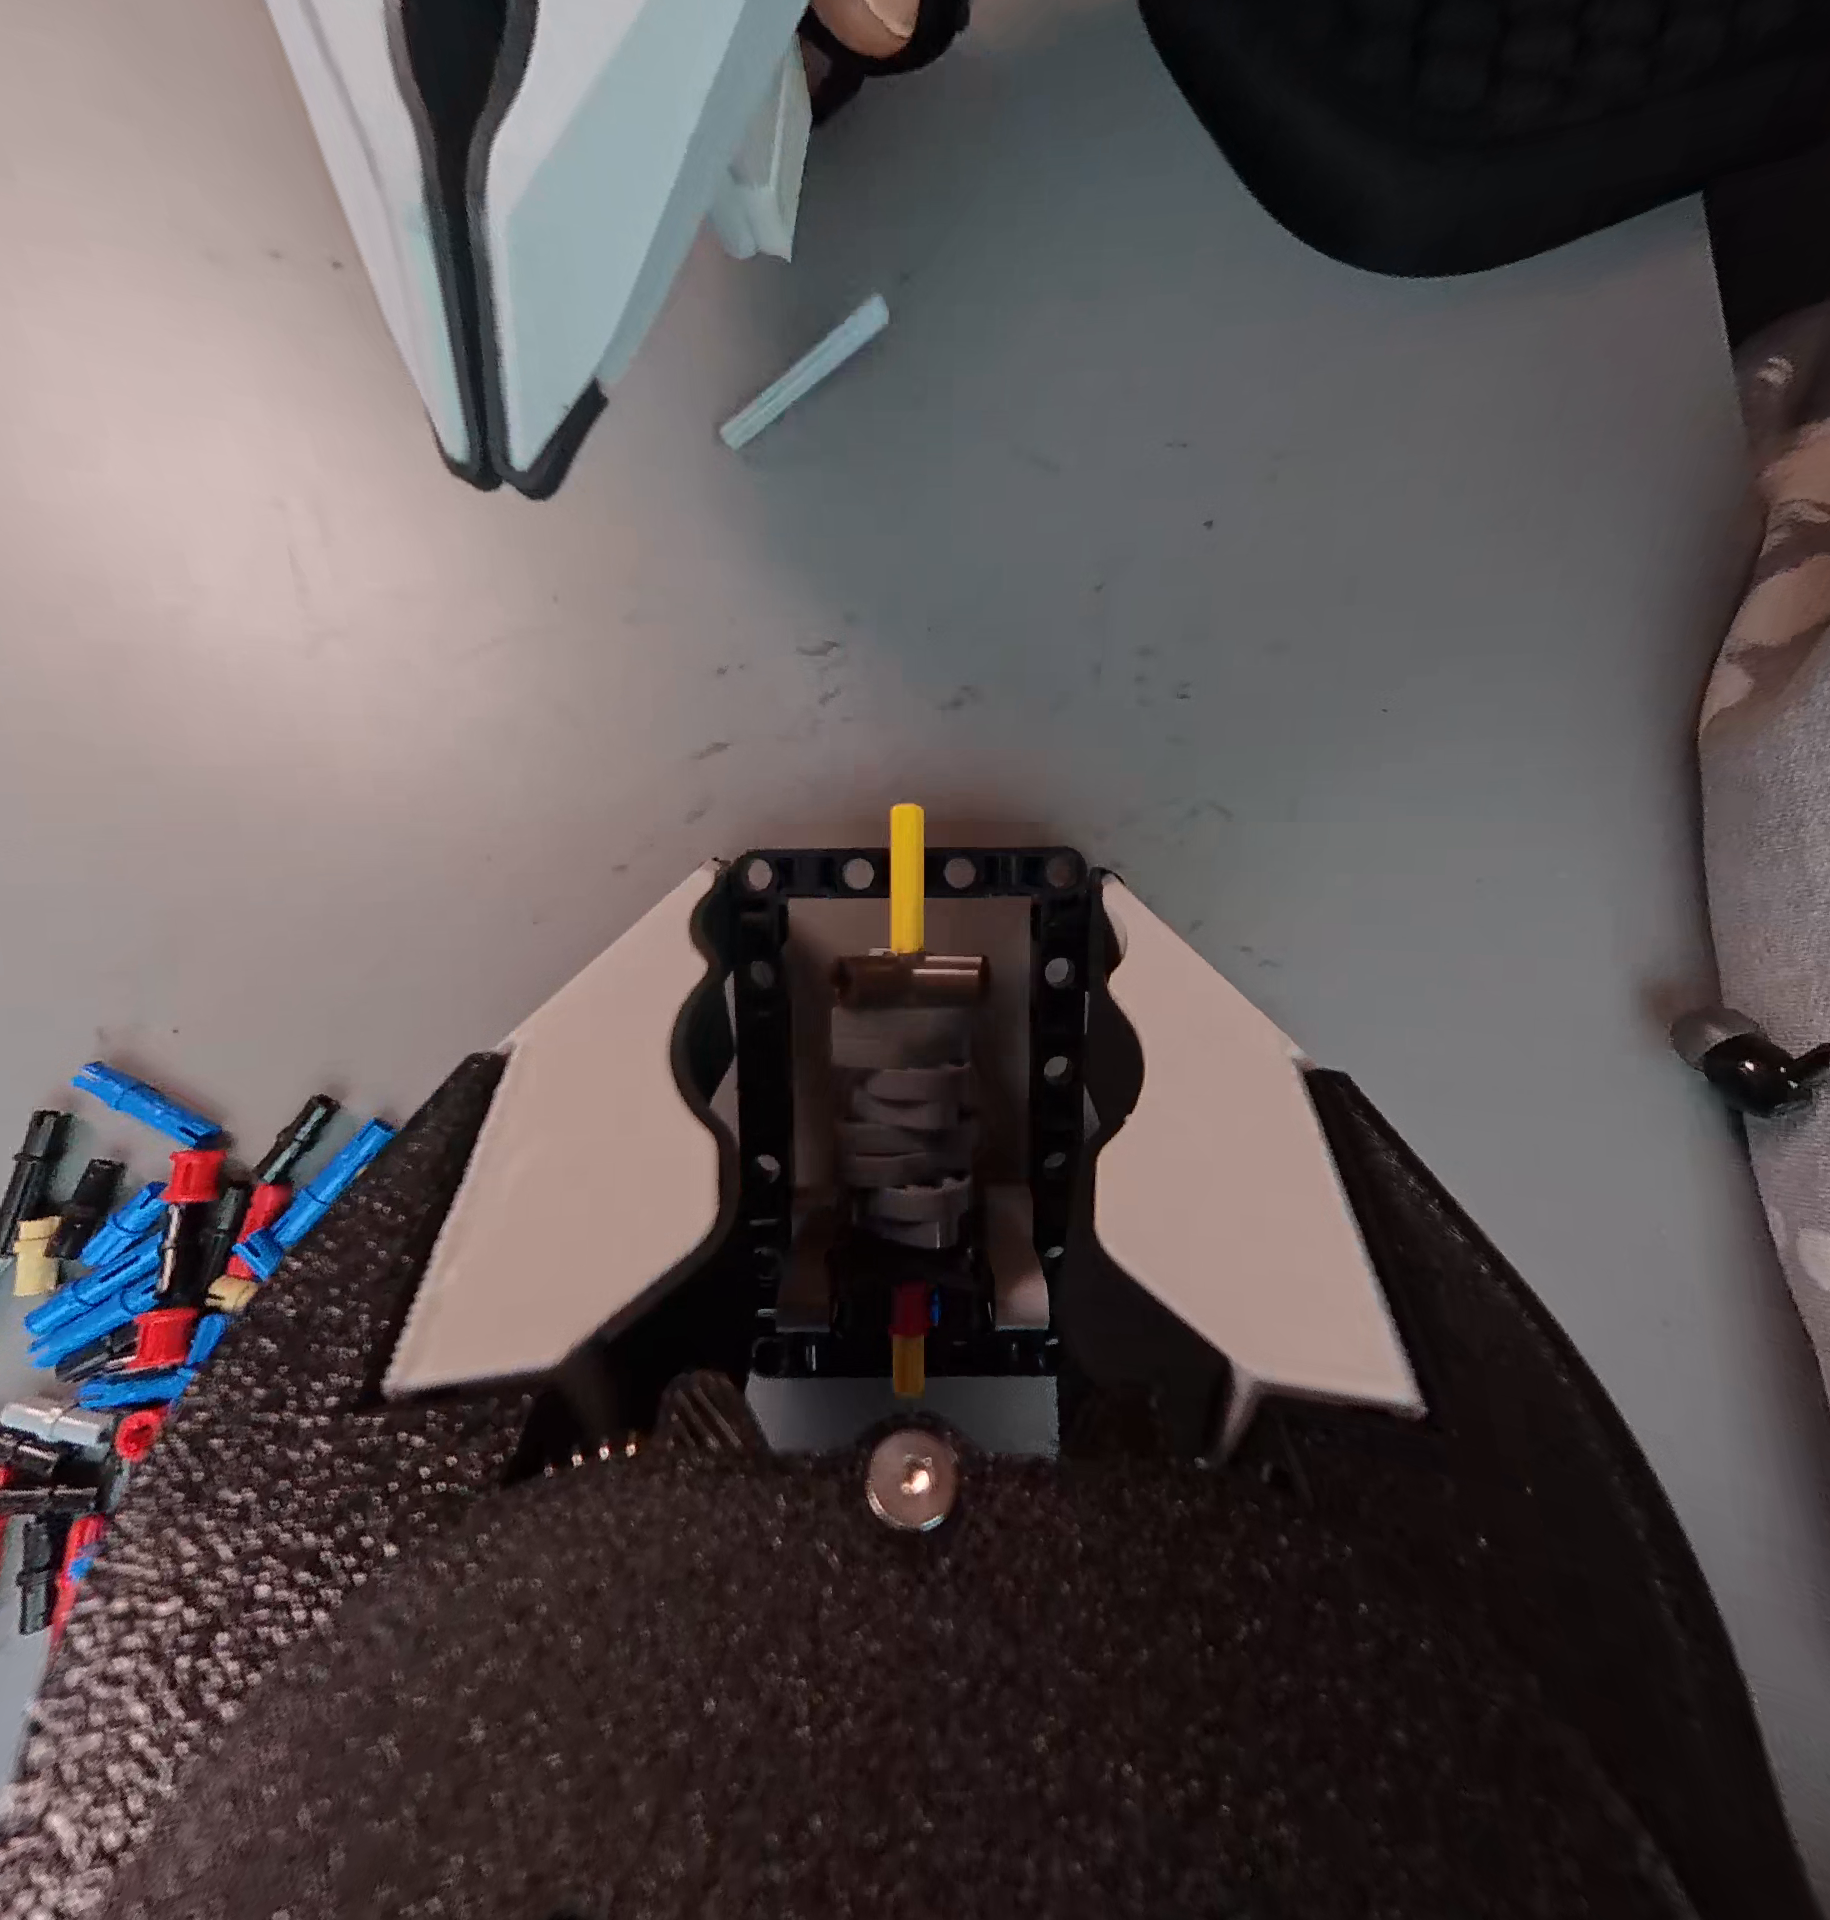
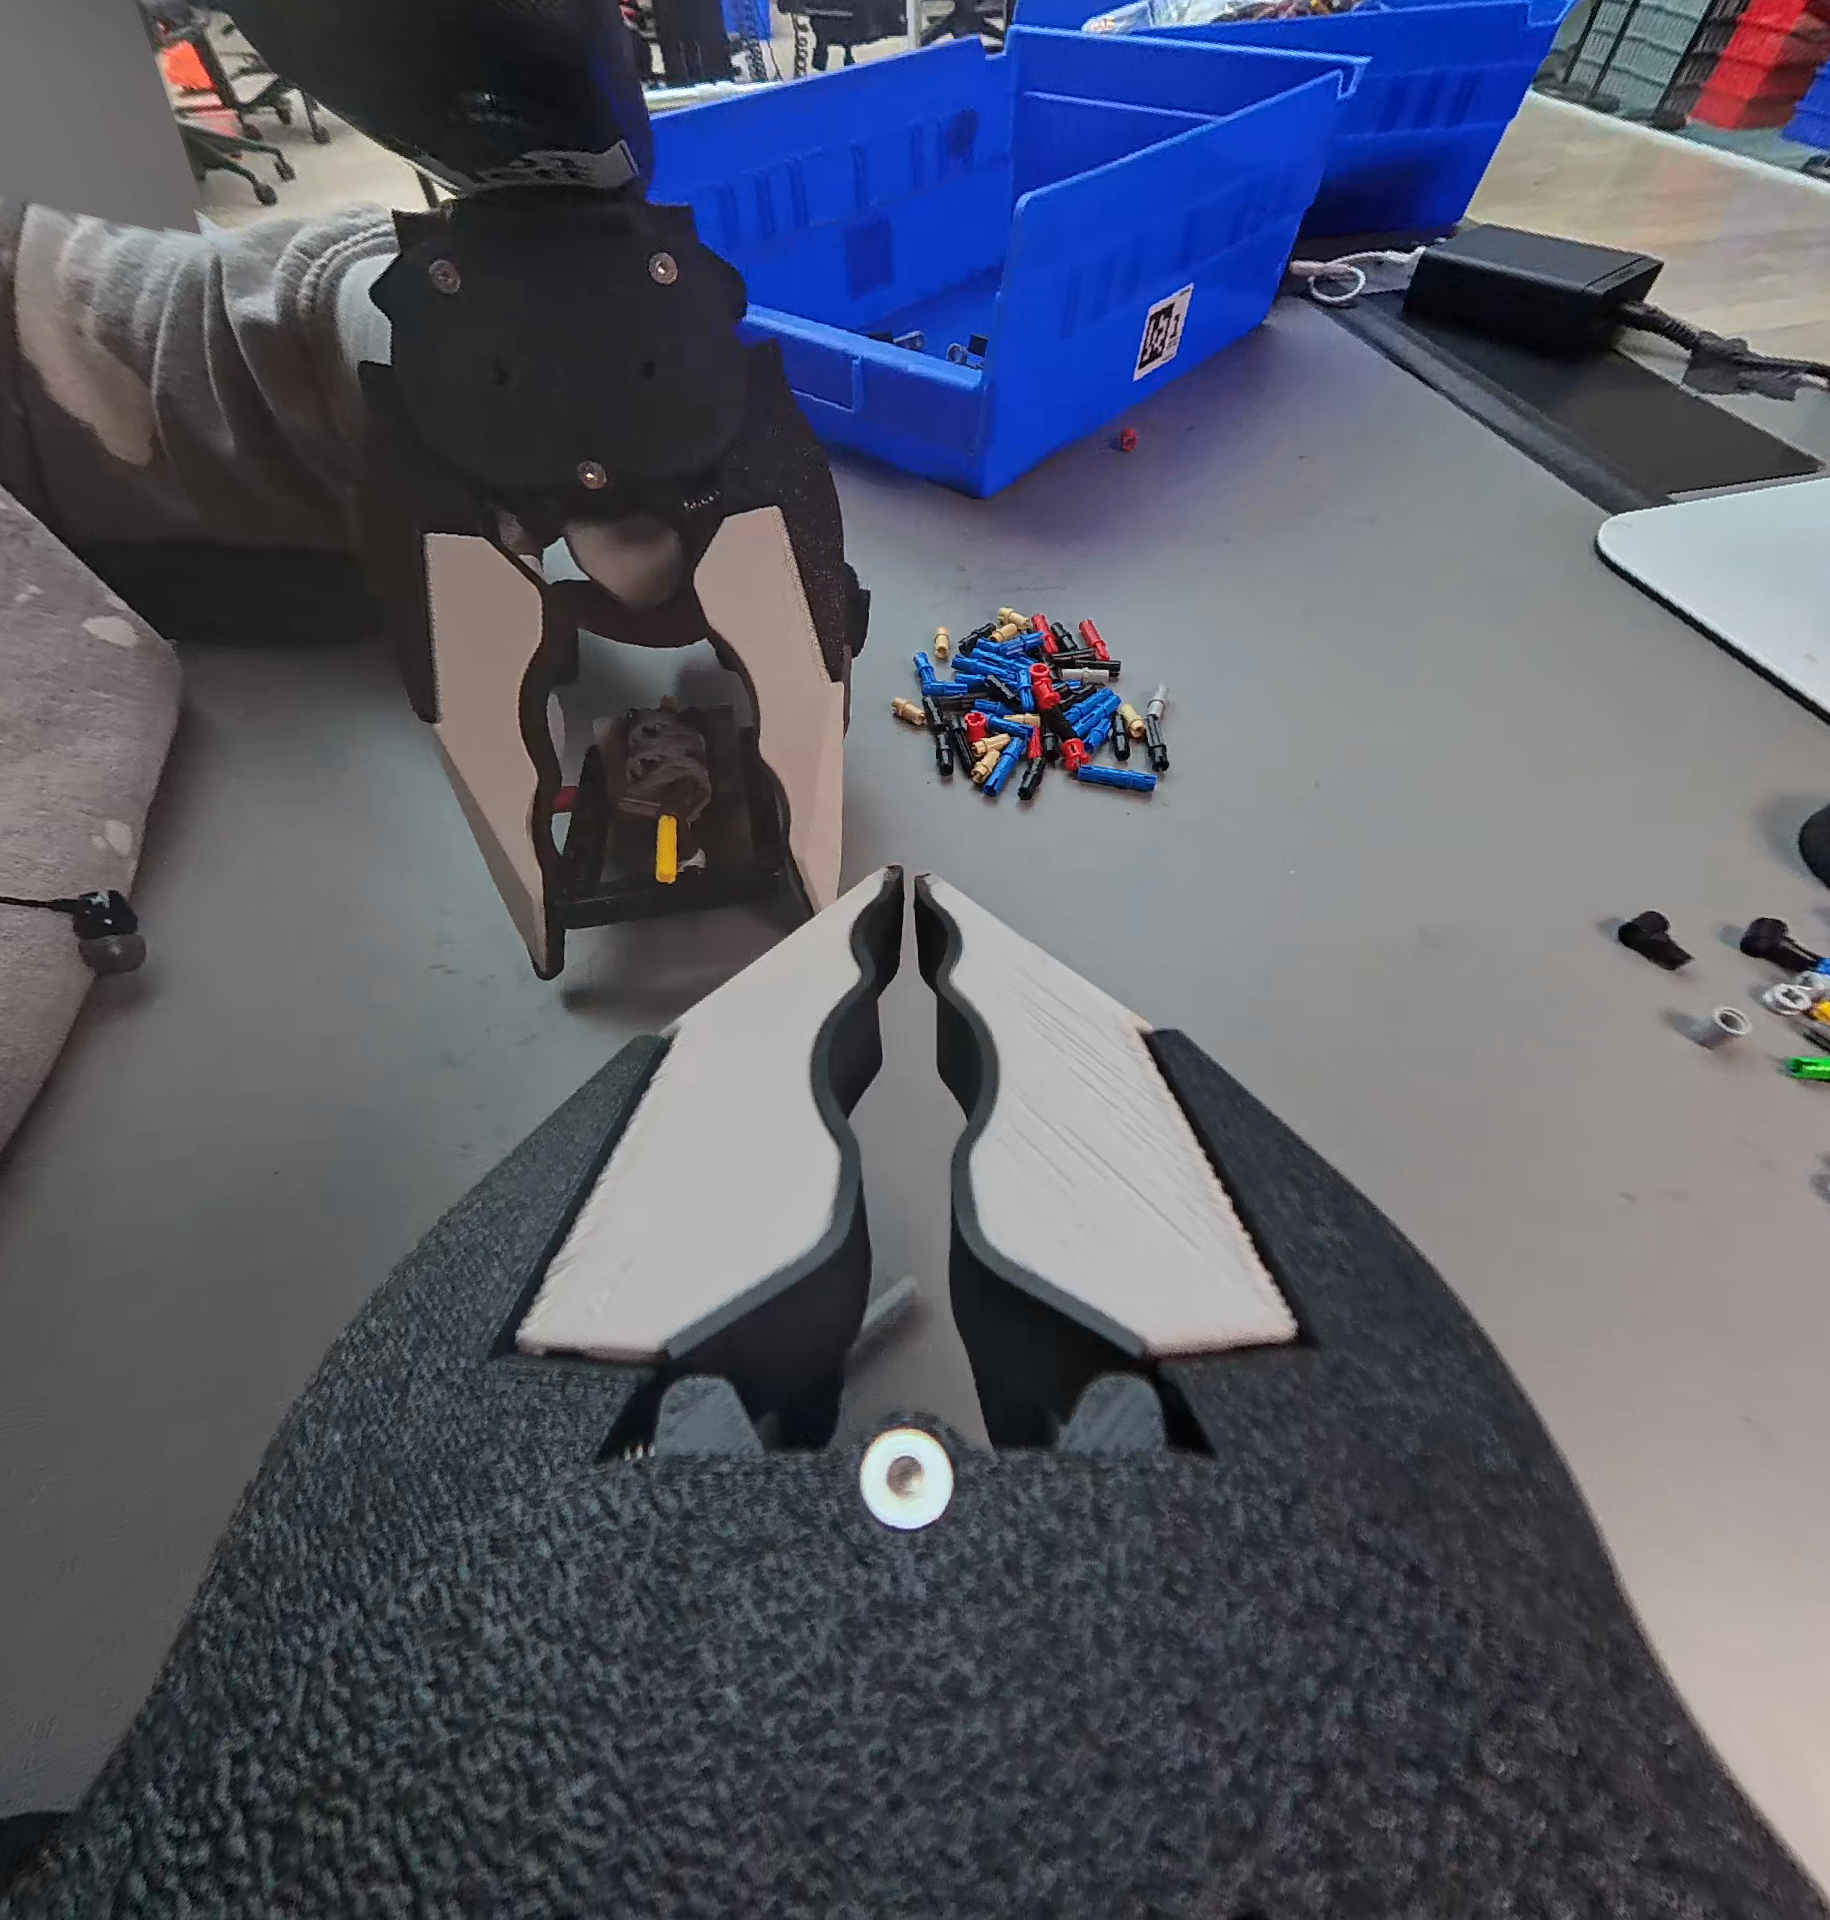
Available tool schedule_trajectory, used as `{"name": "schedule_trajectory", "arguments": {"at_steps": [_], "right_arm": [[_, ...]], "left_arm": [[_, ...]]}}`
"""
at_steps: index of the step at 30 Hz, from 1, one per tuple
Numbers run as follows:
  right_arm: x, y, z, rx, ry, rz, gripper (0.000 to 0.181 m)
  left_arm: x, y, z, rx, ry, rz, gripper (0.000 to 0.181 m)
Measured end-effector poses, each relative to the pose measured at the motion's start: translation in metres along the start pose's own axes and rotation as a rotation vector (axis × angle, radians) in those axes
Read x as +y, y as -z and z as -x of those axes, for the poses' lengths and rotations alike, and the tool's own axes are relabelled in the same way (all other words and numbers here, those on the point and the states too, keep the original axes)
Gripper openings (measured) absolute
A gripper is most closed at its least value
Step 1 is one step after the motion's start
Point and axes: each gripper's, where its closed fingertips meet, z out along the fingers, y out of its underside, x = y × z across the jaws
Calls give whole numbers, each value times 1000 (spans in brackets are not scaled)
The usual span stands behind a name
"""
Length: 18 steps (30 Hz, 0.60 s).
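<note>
My left gripper (image 1: 911, 883) is shut on a black rectangular brick frame (image 1: 1062, 1039) and holds it on the grey table. A yellow axle (image 1: 906, 878) runs through the frame, carrying a stack of grey gear-like parts (image 1: 906, 1122). The same gripper (image 2: 682, 935) and frame (image 2: 662, 894) show at the left of the right wrist view. My right gripper (image 2: 908, 883) is shut and empty, its tips just right of the frame; it also shows in the left wrist view (image 1: 495, 478). A light grey axle (image 1: 805, 371) lies on the table beside it.
A pile of blue, red, black and tan pins (image 2: 1036, 701) lies right of the frame, also in the left wrist view (image 1: 111, 1299). Blue bins (image 2: 1046, 260) stand behind. Loose parts (image 2: 1815, 1029) and a white board (image 2: 1763, 582) lie right. A grey sleeve (image 2: 49, 779) rests left. The left gripper's tips are roughly 9 cm from the right gripper's.
</note>
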Motion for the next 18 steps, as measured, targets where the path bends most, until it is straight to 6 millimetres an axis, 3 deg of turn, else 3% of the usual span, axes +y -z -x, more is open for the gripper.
{"name": "schedule_trajectory", "arguments": {"at_steps": [5,12,15,18], "right_arm": [[1,0,-5,22,-8,5,2],[-3,5,-17,81,-25,-23,2],[-12,15,-30,148,-32,-64,2],[-23,31,-50,241,-62,-130,1]], "left_arm": [[-7,1,-2,10,3,-31,70],[-29,29,10,-9,47,-188,69],[-35,60,35,-106,79,-267,67],[-27,118,86,-330,137,-271,58]]}}
